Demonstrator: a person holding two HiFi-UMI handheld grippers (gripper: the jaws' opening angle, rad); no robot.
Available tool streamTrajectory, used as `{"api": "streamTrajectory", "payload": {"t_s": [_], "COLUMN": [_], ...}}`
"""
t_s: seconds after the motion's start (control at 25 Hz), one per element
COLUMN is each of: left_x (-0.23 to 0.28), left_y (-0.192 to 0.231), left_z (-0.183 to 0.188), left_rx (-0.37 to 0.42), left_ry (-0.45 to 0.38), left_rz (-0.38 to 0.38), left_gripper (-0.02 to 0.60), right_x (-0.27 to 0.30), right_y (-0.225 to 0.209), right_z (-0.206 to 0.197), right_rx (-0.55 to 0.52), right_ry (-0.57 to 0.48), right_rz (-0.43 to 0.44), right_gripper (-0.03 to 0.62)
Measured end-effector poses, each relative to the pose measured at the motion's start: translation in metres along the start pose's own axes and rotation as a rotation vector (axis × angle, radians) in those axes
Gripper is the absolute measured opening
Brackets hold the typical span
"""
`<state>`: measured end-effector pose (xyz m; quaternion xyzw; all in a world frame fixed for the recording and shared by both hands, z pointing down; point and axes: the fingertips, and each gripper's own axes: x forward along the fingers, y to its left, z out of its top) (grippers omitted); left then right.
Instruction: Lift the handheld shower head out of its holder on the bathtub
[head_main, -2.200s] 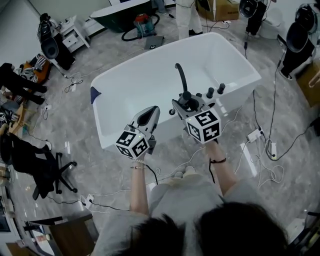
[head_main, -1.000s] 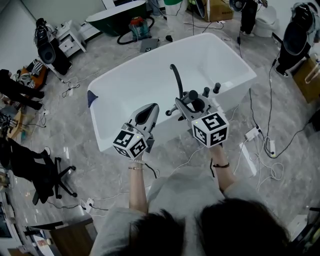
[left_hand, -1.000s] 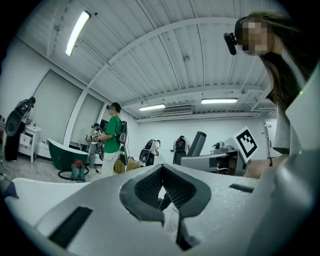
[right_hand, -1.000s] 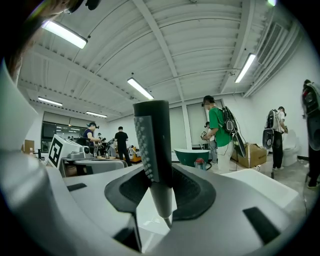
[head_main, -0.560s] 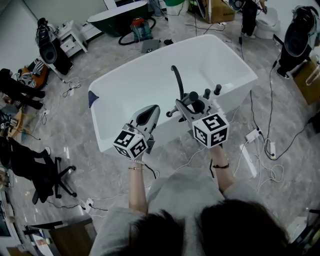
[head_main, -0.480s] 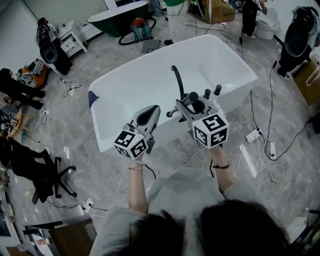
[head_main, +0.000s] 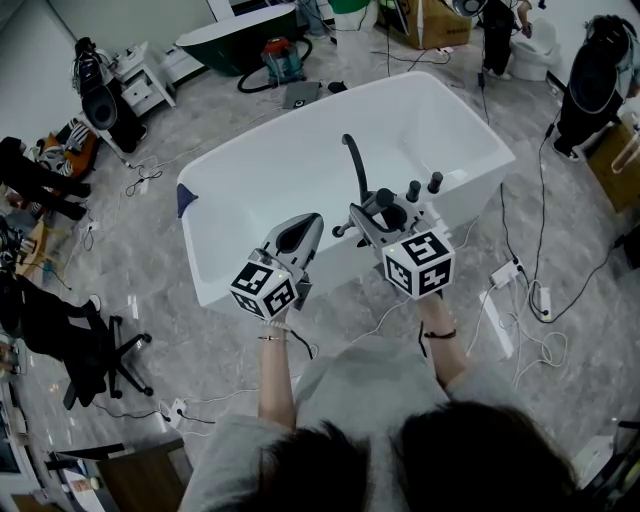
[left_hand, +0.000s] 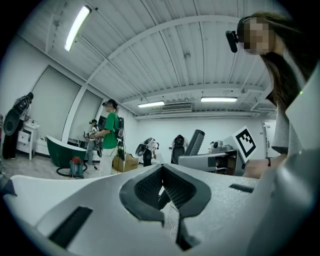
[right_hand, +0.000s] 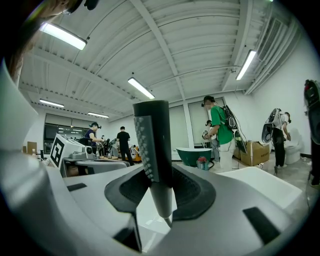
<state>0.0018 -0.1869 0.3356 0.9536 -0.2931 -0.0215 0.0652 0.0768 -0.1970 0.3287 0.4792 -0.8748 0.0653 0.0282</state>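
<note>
Right gripper view shows the right gripper (right_hand: 160, 187) clamped around the dark handheld shower head (right_hand: 152, 142), upright at the white bathtub's (head_main: 300, 165) near rim. The left gripper (left_hand: 161, 172), just to its left, is pinched closed on nothing.

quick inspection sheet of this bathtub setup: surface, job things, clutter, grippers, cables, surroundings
surface: white bathtub on a grey floor
job's things: handheld shower head upright at the tub's near rim; its holder is hidden under the gripper
clutter: black spout and black knobs on the rim
grippers: right hand-held gripper shut on the shower head; left hand-held gripper shut, nothing between its jaws
cables: power strip and loose cables on the floor right of the tub
surroundings: office chair, red vacuum, green tub, person in green
</note>
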Motion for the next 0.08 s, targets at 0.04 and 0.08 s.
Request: {"api": "streamTrajectory", "payload": {"t_s": [0.04, 0.08], "left_x": [0.0005, 0.0011], "left_y": [0.0, 0.0001], "left_z": [-0.0002, -0.0004], "left_rx": [0.0, 0.0], "left_ry": [0.001, 0.002], "left_rz": [0.0, 0.001], "left_gripper": [0.006, 0.006], "right_x": [-0.0001, -0.0002], "right_y": [-0.0008, -0.0017], "right_z": [0.0001, 0.0002], "right_rx": [-0.001, -0.001], "right_ry": [0.0, -0.001], "right_rz": [0.0, -0.001], "right_gripper": [0.13, 0.132]}}
